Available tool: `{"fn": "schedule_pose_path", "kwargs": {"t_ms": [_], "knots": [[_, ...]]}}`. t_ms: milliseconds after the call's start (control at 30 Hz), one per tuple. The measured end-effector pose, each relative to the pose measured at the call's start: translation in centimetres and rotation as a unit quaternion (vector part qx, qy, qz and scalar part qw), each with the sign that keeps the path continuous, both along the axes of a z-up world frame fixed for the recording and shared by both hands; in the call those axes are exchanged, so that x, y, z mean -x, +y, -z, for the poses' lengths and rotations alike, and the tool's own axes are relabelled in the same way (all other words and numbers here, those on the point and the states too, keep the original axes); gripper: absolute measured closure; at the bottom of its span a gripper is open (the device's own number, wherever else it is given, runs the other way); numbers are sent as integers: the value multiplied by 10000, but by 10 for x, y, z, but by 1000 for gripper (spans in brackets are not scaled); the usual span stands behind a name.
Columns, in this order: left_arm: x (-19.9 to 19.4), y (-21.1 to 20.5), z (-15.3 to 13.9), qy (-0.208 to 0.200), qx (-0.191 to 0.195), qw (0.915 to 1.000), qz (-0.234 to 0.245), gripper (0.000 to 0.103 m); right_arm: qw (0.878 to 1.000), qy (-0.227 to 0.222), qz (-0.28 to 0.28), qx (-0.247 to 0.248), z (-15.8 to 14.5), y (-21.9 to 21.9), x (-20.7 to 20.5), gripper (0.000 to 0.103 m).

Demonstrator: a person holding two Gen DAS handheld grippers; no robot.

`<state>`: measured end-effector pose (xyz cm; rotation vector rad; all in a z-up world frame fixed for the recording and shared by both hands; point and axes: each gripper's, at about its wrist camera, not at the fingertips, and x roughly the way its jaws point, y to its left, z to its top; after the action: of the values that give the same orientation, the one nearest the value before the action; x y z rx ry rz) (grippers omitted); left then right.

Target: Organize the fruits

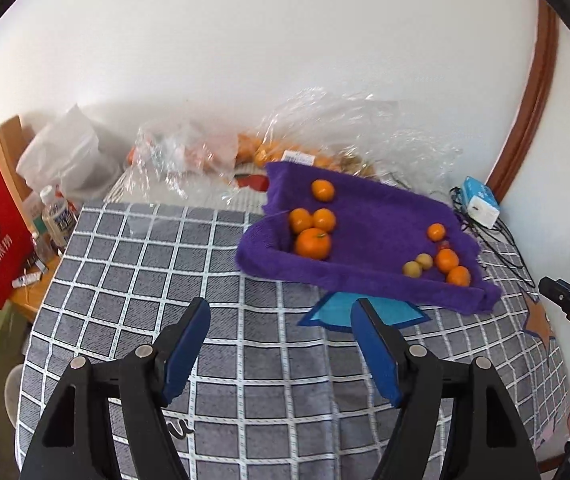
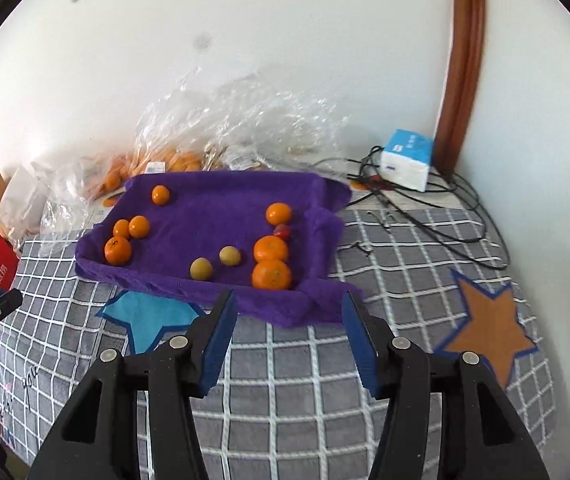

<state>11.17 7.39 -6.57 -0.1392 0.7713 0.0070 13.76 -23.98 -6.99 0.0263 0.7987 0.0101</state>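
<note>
A towel (image 2: 213,216) lies on the far part of the checked tablecloth (image 2: 285,380), with tangerines (image 2: 129,236) on its left and right parts. Plastic bags (image 2: 221,128) sit behind it; a tissue pack (image 2: 407,160) sits far right.

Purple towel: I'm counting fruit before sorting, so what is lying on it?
On the purple towel: seven oranges, two yellowish fruits and one small red fruit, partly hidden behind an orange.
</note>
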Motion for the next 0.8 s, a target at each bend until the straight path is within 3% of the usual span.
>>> {"fn": "schedule_pose_path", "kwargs": {"t_ms": [67, 100, 333, 800], "knots": [[11, -9, -11, -121, -49, 9999, 44, 24, 9999, -136, 66, 29, -12, -4, 18, 38], [17, -15, -16, -165, -113, 9998, 40, 23, 9998, -205, 64, 6, -17, -4, 25, 27], [52, -41, -35, -366, -204, 9990, 120, 12, 9977, -652, -47, -160, -38, -2, 78, 7], [106, -61, -61, -752, -313, 9965, 202, 9, 9972, -722, -69, -208, -47, -6, 135, 1]]}}
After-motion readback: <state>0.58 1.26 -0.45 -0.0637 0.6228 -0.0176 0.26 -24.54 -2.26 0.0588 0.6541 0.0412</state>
